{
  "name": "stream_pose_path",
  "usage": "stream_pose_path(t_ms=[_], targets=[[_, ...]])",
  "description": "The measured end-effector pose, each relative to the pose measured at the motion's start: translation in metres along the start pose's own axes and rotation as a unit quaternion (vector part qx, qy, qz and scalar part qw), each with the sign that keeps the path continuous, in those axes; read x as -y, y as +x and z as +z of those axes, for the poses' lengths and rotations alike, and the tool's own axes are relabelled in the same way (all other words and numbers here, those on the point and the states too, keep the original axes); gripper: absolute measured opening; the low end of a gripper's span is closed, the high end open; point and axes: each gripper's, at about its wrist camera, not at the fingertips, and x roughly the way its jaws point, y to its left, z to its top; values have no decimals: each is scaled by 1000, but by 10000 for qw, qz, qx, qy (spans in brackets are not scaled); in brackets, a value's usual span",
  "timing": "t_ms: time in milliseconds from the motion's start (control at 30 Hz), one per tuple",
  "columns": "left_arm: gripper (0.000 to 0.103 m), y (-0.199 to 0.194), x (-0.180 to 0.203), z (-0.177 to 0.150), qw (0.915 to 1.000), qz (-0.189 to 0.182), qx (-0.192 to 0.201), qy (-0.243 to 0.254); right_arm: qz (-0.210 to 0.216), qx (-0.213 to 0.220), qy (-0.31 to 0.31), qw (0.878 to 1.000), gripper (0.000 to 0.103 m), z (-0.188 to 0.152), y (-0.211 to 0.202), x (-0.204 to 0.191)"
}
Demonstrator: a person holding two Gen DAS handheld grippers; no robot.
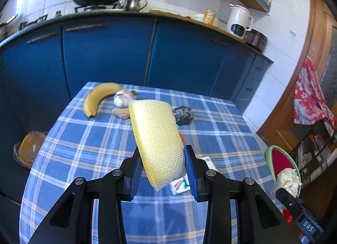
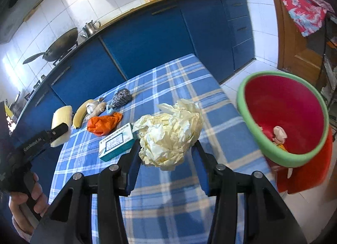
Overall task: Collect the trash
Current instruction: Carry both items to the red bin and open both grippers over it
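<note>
Left tool: our left tool [image 1: 162, 168] is clenched on the sponge [image 1: 157, 138], its pads pressing the lower end from both sides.
Right tool: our right tool [image 2: 166, 159] is clenched on the paper wad [image 2: 168, 132], lifted clear of the counter [image 2: 189, 79].
Sponge handling: we judge it light and springy, with a mesh skin that gives the pads good bite; held by one end, it tilts toward 11 o'clock above the tool, so a grip nearer the middle would be steadier.
Wad handling: we judge it very light and crushable, nothing to break; squeezing across the bulk, as now, is the way to take it.
Wad place: it sits between the right pads and bulges toward 12 o'clock.
Bin: the bin [image 2: 282, 117], red with a green rim, stands off the counter's edge at about 2 o'clock from the right tool, near it; some scraps already lie at its bottom.
Left behind: a bag [image 2: 104, 125] and a box [image 2: 117, 144] lie at 10 o'clock from the right tool, with a banana [image 2: 81, 114] and a scourer [image 2: 121, 97] further off.
Next: we judge both loads are bound for the bin; the wad is the closer one.
</note>
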Motion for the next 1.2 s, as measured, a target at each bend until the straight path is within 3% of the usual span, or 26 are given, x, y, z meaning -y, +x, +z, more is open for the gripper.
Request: stream_pose_path(t_ms=[533, 1200], targets=[[39, -13, 87, -10, 9967, -430, -18, 690, -266, 505, 505, 9971, 50, 0, -53, 67], [39, 14, 175, -27, 9862, -841, -314, 1394, -666, 680, 864, 9917, 50, 14, -66, 136]])
